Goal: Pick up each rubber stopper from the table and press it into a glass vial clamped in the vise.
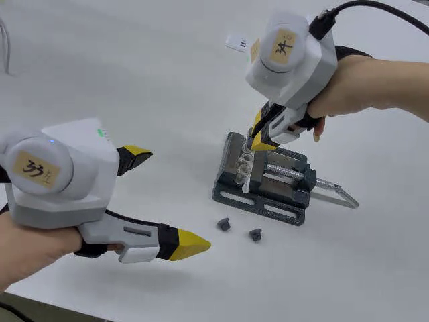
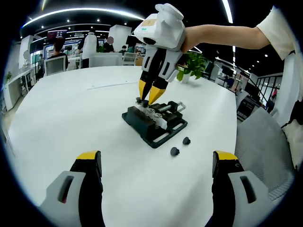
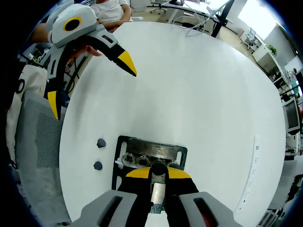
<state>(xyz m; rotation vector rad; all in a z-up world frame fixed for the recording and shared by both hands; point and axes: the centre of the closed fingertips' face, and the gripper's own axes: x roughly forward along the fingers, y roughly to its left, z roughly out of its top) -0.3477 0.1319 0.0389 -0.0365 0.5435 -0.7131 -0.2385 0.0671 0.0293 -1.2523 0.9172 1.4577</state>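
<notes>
White round table point(image 2: 71, 123), open office point(image 2: 52, 52) behind — left gripper point(image 2: 156, 157) fingers point(image 2: 88, 160) wide apart, right gripper point(image 3: 158, 173) tight on a stopper point(image 3: 158, 166)

head view: above, angled down at the vise point(image 1: 288, 201), mid-range
left gripper view: low, further back, facing it
right gripper view: straight down, super close
shared: the vise

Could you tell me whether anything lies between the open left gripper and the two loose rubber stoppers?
Nothing visible does: bare table separates the left gripper from both rubber stoppers, and the vise stands beyond them.
</notes>
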